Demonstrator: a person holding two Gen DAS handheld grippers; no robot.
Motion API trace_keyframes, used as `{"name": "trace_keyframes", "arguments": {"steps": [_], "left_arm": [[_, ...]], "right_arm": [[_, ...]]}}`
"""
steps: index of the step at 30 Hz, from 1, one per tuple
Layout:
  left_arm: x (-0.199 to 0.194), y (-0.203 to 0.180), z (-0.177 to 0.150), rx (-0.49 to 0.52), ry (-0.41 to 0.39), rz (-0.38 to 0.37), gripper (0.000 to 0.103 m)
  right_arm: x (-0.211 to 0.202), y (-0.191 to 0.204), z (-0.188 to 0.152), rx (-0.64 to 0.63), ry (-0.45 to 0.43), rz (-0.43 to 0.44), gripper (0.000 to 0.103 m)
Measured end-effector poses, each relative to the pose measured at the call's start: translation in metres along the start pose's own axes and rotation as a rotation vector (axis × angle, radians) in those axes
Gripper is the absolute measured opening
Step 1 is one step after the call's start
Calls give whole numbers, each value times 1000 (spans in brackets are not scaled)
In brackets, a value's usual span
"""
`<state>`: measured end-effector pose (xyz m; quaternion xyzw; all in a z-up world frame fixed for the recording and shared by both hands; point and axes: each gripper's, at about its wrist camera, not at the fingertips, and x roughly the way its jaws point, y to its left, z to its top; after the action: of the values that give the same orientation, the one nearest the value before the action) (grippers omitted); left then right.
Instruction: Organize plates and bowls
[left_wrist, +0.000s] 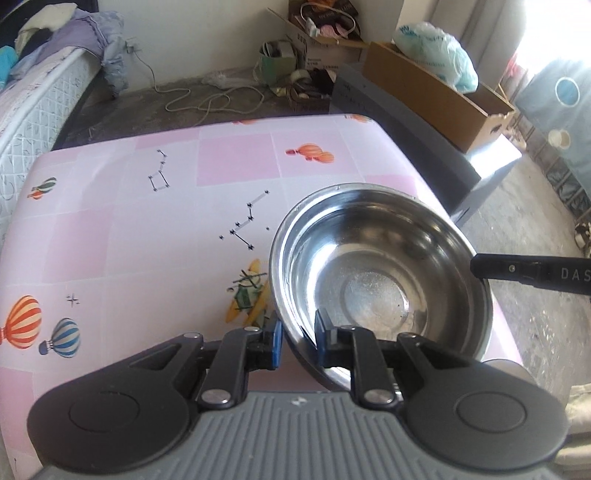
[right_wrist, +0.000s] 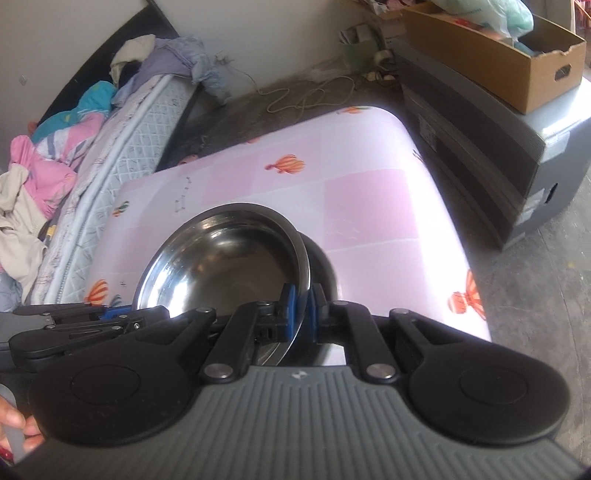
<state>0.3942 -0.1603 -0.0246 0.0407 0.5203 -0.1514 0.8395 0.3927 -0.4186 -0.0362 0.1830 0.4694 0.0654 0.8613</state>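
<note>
A steel bowl (left_wrist: 380, 273) is held over the pink table (left_wrist: 147, 229) near its front right corner. My left gripper (left_wrist: 298, 338) is shut on the bowl's near rim, one blue pad inside and one outside. In the right wrist view the same steel bowl (right_wrist: 221, 258) is tilted, and my right gripper (right_wrist: 300, 312) is shut on its right rim. The right gripper also shows in the left wrist view (left_wrist: 532, 273) as a black finger at the bowl's far right edge. The left gripper shows at the left of the right wrist view (right_wrist: 107, 314).
A bed with a mattress (right_wrist: 122, 147) and heaped clothes runs along the table's left side. A grey cabinet (right_wrist: 498, 158) with a cardboard box (right_wrist: 498, 59) on top stands to the right. Cables and boxes (left_wrist: 317, 40) lie on the floor beyond the table.
</note>
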Motion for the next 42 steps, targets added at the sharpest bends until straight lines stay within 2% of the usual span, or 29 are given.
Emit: {"name": "trace_keyframes", "arguments": {"steps": [9, 17, 19, 25, 29, 35, 40, 42], "left_arm": [[9, -6, -1, 28, 15, 13, 18], [8, -3, -1, 34, 16, 5, 20], [6, -2, -2, 35, 6, 5, 24], [0, 0, -4, 64, -26, 22, 25], [7, -2, -5, 83, -9, 47, 15], [12, -8, -7, 98, 0, 57, 15], [8, -2, -5, 63, -14, 27, 20], [8, 0, -3, 43, -14, 37, 32]], "right_arm": [[20, 1, -4, -1, 18, 2, 6], [14, 14, -2, -45, 4, -13, 6], [14, 14, -1, -49, 1, -16, 6], [12, 14, -4, -61, -6, -44, 6], [13, 10, -7, -57, -1, -59, 6], [24, 3, -15, -62, 31, -82, 8], [24, -4, -14, -11, 39, -44, 10], [25, -8, -13, 15, 45, -28, 15]]}}
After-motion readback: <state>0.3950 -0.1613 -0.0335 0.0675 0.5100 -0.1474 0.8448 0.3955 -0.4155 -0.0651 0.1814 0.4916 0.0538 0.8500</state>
